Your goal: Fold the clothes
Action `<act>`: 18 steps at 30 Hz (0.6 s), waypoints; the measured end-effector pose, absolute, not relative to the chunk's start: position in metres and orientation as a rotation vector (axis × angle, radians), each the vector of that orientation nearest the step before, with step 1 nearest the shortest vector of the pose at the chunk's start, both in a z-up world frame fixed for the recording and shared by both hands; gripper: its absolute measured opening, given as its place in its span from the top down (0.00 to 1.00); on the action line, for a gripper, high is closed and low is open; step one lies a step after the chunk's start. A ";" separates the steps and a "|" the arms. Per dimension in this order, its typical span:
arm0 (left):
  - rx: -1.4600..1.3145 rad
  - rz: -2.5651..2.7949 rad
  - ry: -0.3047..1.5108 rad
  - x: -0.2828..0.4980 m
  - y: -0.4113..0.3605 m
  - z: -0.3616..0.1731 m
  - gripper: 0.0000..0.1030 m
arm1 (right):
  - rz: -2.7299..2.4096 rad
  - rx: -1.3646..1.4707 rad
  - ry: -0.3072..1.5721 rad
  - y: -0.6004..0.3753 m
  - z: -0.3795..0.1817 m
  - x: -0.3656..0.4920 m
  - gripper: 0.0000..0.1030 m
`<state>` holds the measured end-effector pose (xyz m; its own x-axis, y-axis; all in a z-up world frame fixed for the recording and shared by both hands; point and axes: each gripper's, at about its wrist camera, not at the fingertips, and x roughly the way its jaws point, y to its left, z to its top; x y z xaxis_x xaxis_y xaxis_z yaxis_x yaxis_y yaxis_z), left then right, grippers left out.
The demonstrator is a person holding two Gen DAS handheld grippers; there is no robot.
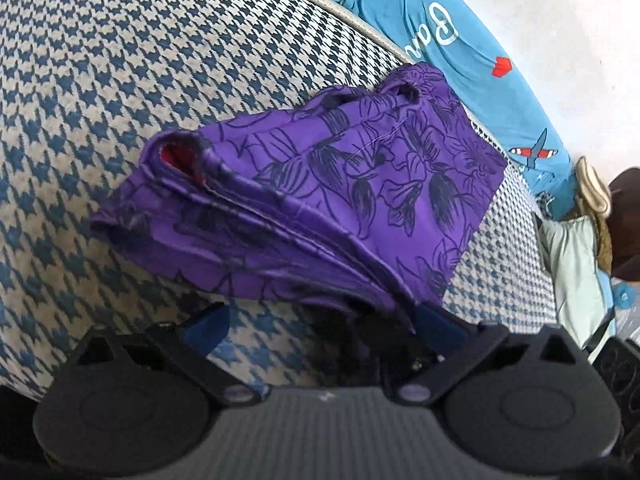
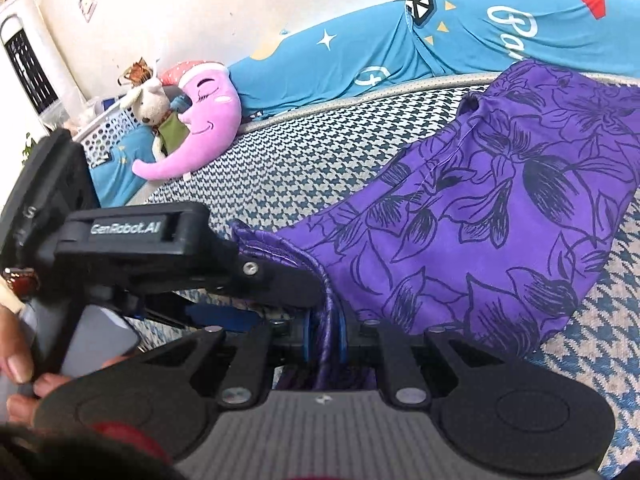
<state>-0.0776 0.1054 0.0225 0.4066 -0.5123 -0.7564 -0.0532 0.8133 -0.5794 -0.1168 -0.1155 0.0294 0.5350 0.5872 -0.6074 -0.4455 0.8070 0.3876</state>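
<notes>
A folded purple garment with dark flower outlines (image 1: 360, 184) (image 2: 480, 232) lies on the houndstooth bed cover (image 1: 120, 100); a bit of red shows inside its folded end. My right gripper (image 2: 322, 336) is shut on a bunched edge of the garment, which is squeezed between its blue pads (image 2: 304, 336). My left gripper (image 1: 320, 318) (image 2: 256, 300) sits close beside it on the left with its jaws wide apart. The garment's near corner hangs over its right finger (image 1: 436, 316), and nothing is pinched. A person's hand (image 2: 16, 364) holds the left gripper's handle.
Blue printed bedding (image 2: 360, 60) runs along the white wall behind the bed. A pink moon plush (image 2: 200, 120) and a small plush rabbit (image 2: 150, 104) rest at the far left, beside a white perforated basket (image 2: 104, 132). A white appliance (image 2: 24, 56) stands in the corner.
</notes>
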 end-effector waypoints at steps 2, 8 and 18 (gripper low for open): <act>-0.598 -0.290 1.117 -0.073 0.107 0.020 0.00 | 0.622 0.188 0.793 -0.114 0.030 -0.117 0.87; -0.544 -0.198 1.099 -0.051 0.111 0.010 0.12 | 0.640 0.118 0.790 -0.107 0.028 -0.125 0.87; -0.321 -0.135 1.047 -0.045 0.101 0.012 0.70 | 0.669 -0.208 0.726 -0.078 0.017 -0.149 0.76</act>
